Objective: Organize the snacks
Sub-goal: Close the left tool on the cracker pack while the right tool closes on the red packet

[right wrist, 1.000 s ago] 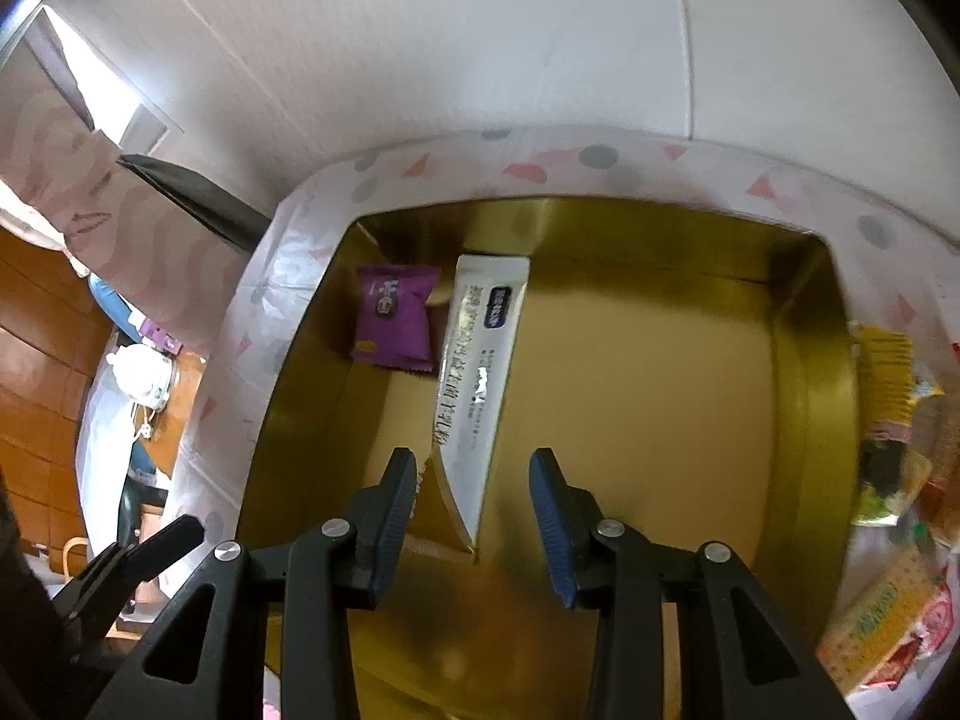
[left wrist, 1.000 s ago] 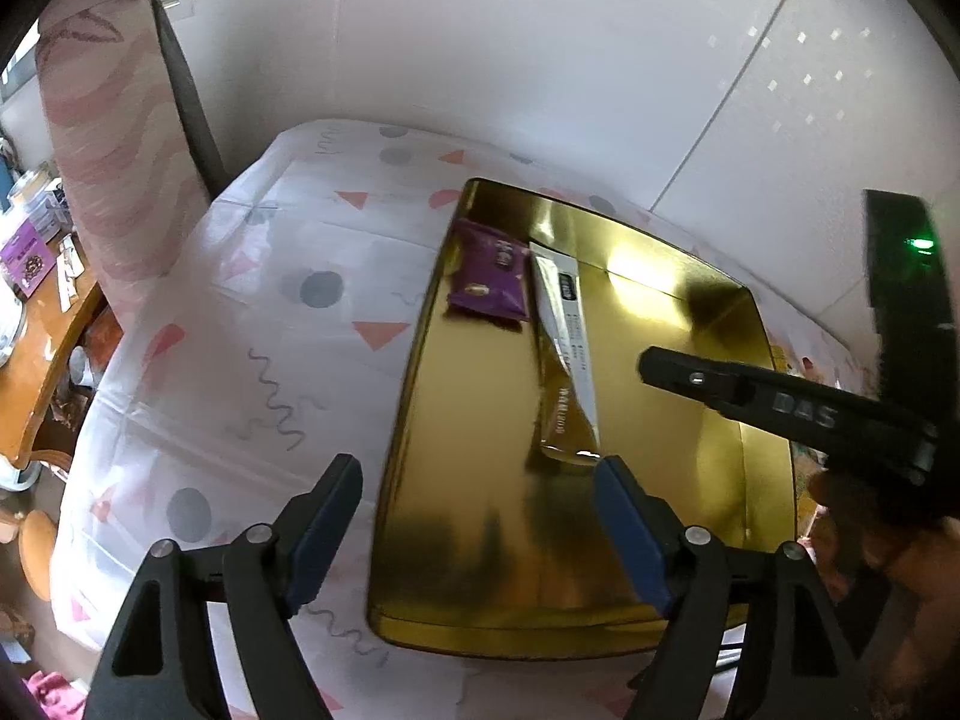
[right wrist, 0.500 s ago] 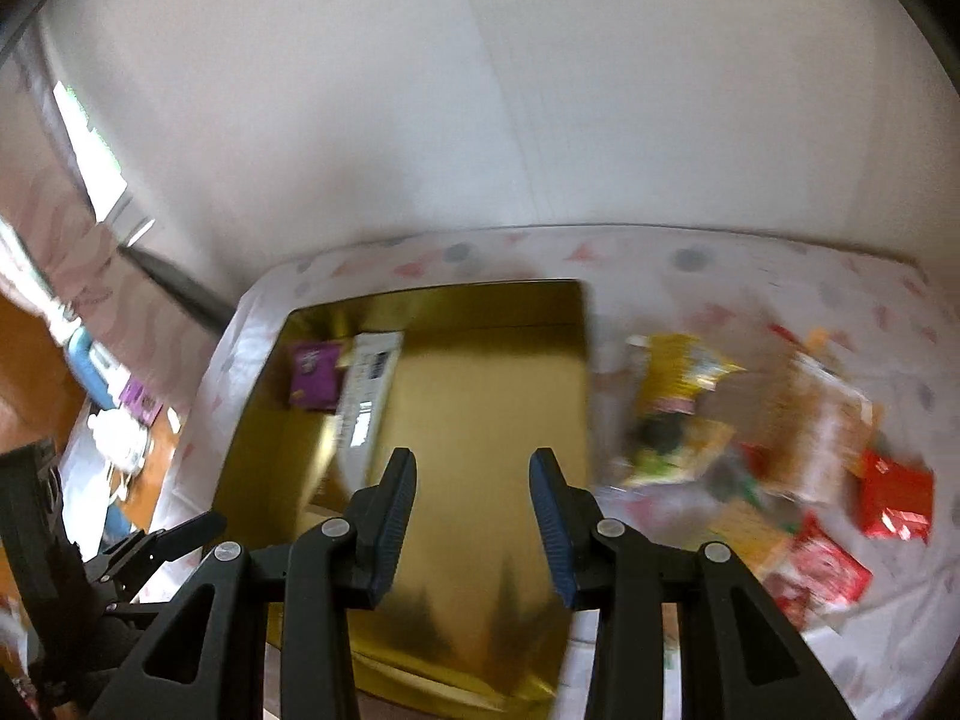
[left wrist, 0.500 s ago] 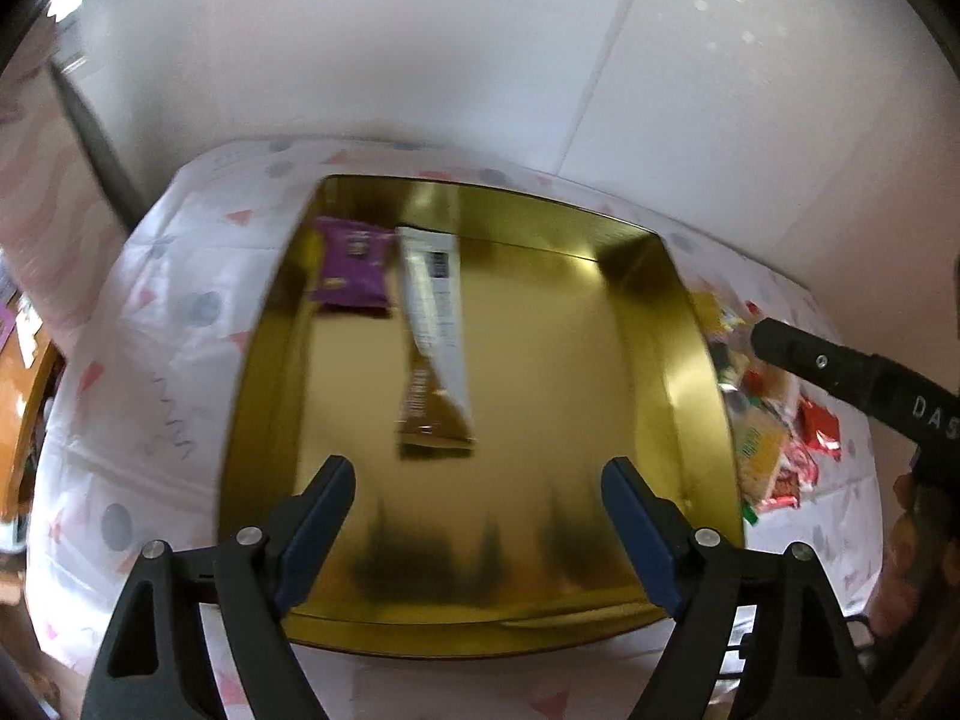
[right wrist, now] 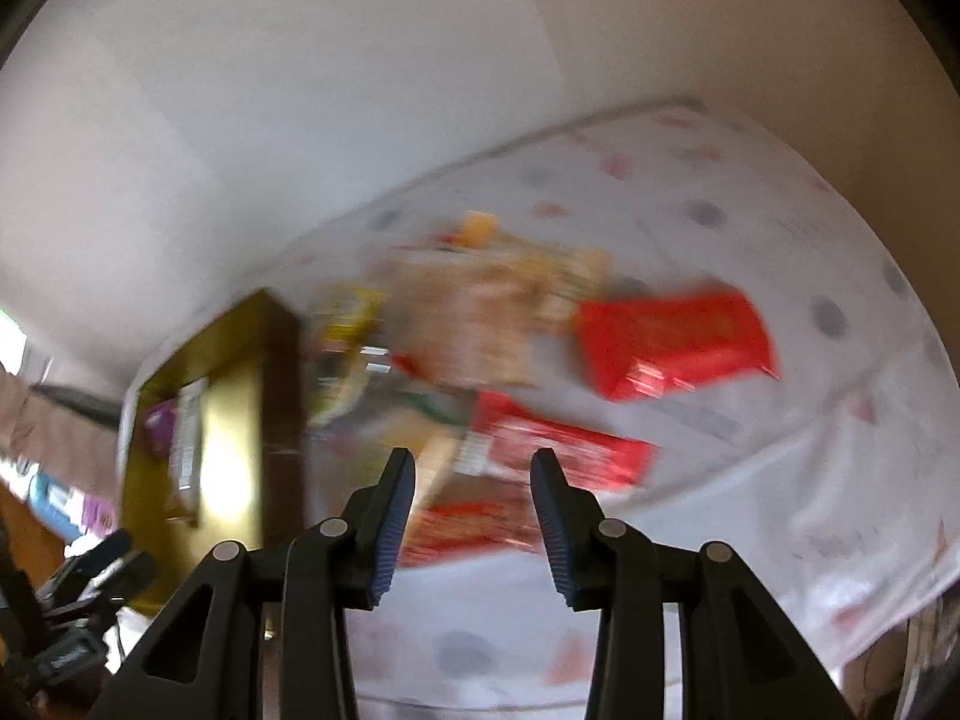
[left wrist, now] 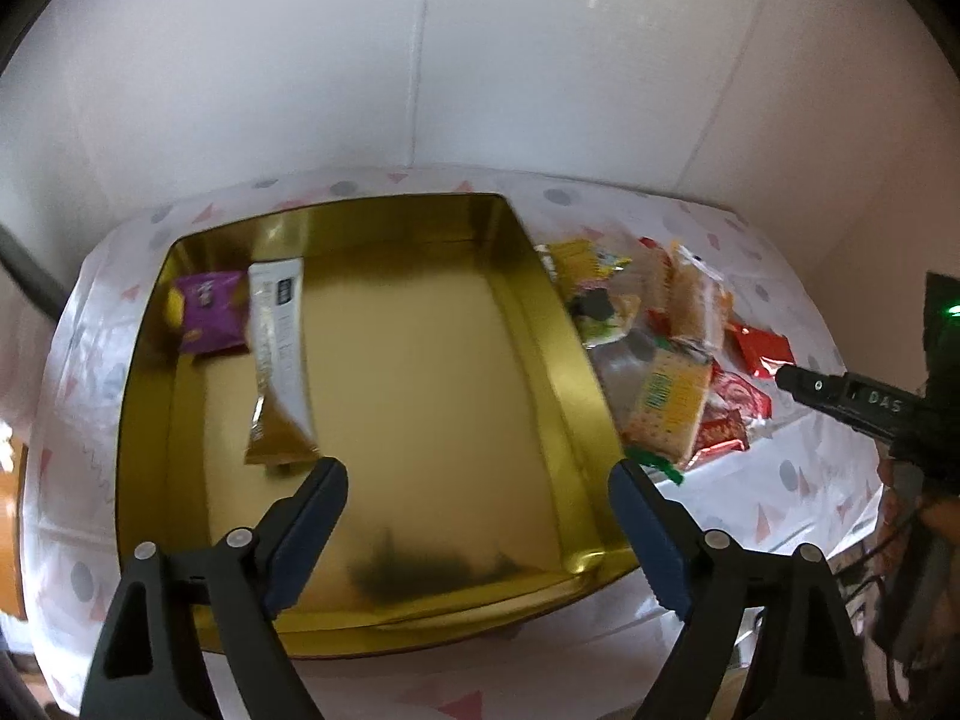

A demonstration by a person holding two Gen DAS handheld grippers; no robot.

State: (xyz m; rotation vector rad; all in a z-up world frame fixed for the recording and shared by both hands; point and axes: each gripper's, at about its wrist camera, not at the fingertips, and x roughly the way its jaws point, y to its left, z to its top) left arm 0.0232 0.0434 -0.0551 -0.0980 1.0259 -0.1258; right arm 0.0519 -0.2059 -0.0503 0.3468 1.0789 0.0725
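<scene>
One gold tray sits on the table. Two snacks lie in it, at its far left corner: one purple packet and one long white-and-brown stick packet. Just past the tray's right edge lies one heap of loose snacks, overlapping too much to count exactly: at least two cracker packs and several red wrappers.

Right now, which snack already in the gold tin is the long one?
The white-and-brown stick packet: long and narrow, lying beside the squarish purple packet in the gold tin.
</scene>
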